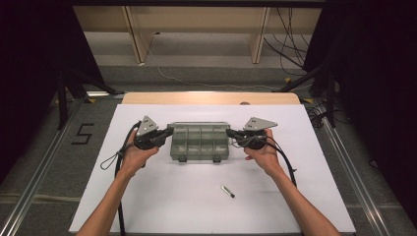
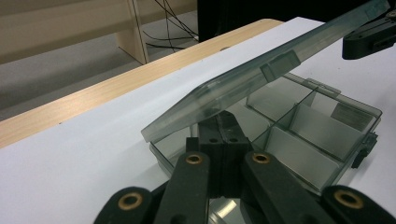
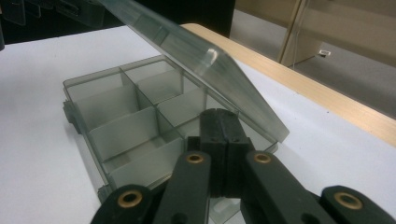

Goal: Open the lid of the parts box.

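Centrally in high view, compartment box was placed on white sheet. Lid was propped up, tilted. Left gripper and right gripper were pressed shut under lid ends. Small pen-like item lay lower right, apart.

We see the compartment box lying on the sheet that covers the table, about midway across it and toward the far half. Its lid stands tilted up over the tray, hinged along the far side. The left gripper sits at the box's left end, the right gripper at its right end, each with its tip under the raised lid. A small pen-like item lies on the sheet nearer us, to the right of the box and well apart from it. Behind the table, cables lie on the floor.
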`<action>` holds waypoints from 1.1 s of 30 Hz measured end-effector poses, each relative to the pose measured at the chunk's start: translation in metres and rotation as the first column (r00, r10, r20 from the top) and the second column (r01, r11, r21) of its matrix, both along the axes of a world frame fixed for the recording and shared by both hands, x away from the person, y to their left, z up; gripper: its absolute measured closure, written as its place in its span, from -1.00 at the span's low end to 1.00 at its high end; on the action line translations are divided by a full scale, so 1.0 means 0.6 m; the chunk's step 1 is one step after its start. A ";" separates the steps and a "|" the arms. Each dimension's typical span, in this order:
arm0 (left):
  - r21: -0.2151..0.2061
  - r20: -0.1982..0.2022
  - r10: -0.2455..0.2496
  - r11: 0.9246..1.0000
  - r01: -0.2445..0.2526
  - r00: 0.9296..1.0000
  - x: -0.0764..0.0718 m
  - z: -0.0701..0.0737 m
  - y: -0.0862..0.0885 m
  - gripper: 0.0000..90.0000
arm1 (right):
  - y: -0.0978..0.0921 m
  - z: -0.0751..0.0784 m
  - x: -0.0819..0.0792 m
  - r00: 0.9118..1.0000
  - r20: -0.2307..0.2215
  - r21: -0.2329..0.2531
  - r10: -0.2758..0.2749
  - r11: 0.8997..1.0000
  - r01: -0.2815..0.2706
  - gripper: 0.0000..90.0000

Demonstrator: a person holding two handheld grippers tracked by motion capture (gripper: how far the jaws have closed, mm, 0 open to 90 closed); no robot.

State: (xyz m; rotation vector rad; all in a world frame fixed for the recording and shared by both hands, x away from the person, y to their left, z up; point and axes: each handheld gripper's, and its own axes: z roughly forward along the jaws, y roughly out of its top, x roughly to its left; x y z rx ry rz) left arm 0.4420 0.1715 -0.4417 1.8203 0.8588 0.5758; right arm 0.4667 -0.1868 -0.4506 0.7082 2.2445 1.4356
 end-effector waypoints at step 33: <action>0.006 -0.011 0.034 0.999 -0.034 0.999 0.004 -0.003 0.008 0.88 | 0.014 0.029 0.052 0.997 0.073 -0.146 -0.005 0.989 0.015 0.26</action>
